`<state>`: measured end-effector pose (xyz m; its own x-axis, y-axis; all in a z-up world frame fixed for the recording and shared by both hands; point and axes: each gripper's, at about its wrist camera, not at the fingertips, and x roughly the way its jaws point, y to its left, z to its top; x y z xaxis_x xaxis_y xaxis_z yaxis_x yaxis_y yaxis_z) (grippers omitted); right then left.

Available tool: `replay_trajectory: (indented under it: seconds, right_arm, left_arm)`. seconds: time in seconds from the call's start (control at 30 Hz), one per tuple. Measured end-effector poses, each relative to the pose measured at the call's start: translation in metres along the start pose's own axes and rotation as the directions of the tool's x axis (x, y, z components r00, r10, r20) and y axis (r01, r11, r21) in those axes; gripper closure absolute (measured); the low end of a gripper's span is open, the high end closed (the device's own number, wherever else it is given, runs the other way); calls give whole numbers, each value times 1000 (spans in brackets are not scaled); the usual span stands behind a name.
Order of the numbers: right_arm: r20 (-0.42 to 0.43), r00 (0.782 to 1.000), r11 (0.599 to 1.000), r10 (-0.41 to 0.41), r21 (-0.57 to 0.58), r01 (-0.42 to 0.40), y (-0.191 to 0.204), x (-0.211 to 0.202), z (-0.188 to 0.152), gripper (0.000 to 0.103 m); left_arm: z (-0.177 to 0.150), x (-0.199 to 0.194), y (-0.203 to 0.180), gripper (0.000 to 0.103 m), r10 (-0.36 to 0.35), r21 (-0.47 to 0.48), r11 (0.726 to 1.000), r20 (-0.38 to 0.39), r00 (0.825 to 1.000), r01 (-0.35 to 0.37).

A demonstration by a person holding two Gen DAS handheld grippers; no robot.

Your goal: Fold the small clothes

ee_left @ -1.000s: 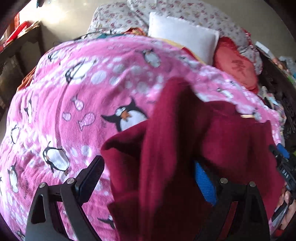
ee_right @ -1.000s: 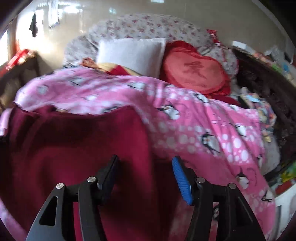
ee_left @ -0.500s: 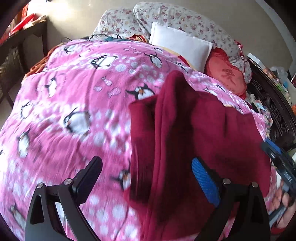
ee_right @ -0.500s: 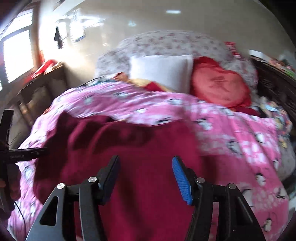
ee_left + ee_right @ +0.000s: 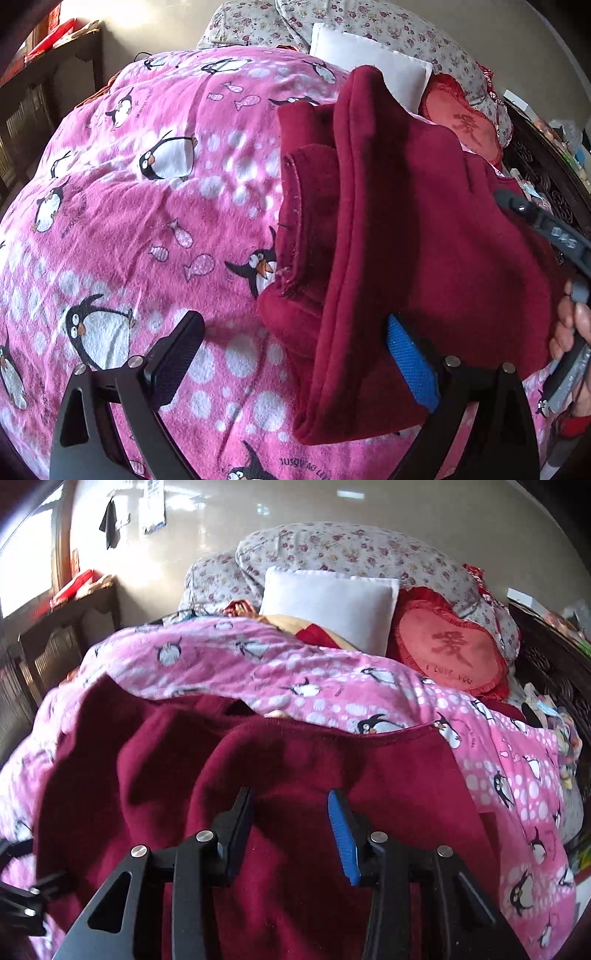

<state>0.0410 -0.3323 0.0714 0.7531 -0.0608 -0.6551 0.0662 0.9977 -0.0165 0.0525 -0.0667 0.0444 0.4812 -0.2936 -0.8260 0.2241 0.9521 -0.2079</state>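
In the left wrist view, the left gripper (image 5: 291,354) is being held low over a pink fleece blanket printed with penguins, fish and white dots (image 5: 140,206), its two fingers pointing forward toward the head of the bed. The jaws are being kept wide apart: the black finger (image 5: 177,358) is seen over bare blanket, while the blue-padded finger (image 5: 412,363) is lying against the near edge of a dark red fleece garment (image 5: 406,229). Nothing is being clamped between them. The garment is lying on the blanket, folded into layers, with a raised fold running along its length. At the right edge, the right gripper (image 5: 543,229) is seen from the side above the garment's far side, with the person's hand (image 5: 576,332) wrapped around its handle.

In the right wrist view, the right gripper (image 5: 291,830) is being held level just above the dark red fleece garment (image 5: 295,760), aimed up the bed. Its jaws are standing apart with only cloth seen through the gap, and nothing is being gripped. The garment is spread across the near part of the pink blanket (image 5: 332,686). Beyond it, a white square pillow (image 5: 328,605), a red heart-shaped cushion (image 5: 450,653) and a floral-patterned bolster (image 5: 351,554) are being shown against the wall. Part of the left gripper (image 5: 22,897) is visible at the lower left edge.
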Motion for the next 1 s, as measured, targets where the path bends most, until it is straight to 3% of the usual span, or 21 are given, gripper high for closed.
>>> replay_trajectory:
  seconds: [0.13, 0.23, 0.33, 0.4, 0.47, 0.53, 0.63, 0.77, 1.0]
  right_arm:
    - [12, 998, 997, 67, -40, -66, 20, -11, -2, 57]
    - [-90, 994, 996, 62, -58, -67, 30, 19, -7, 56]
    - [-87, 995, 997, 45, -61, -51, 34, 22, -6, 56]
    - [-71, 994, 996, 80, -34, -82, 38, 10, 2, 55]
    - [-45, 992, 993, 116, -30, -118, 45, -2, 7, 49]
    - [-28, 985, 984, 173, -30, -173, 59, -12, 15, 32]
    - [-33, 971, 971, 237, -31, -238, 83, -13, 27, 31]
    - [-55, 962, 962, 266, -47, -269, 113, -5, 35, 30]
    - [-135, 952, 958, 274, -53, -283, 155, 26, 45, 15]
  left_arm:
    - [-1, 0, 1, 6, 0, 0, 1000, 5, 1000, 0]
    - [-5, -2, 5, 6, -9, -15, 1000, 0, 1000, 9]
    - [-11, -7, 11, 6, -23, -27, 999, -10, 1000, 22]
    - [-14, -14, 15, 6, -38, -32, 999, -10, 999, 37]
    - [-17, -21, 21, 6, -61, -47, 997, -4, 998, 61]
    - [-21, -28, 30, 6, -98, -87, 991, 8, 995, 98]
    - [-27, -30, 38, 6, -125, -122, 985, 11, 992, 126]
    - [-37, -26, 45, 6, -143, -143, 979, 8, 990, 143]
    - [-51, -27, 55, 0, -195, -216, 954, 75, 978, 207]
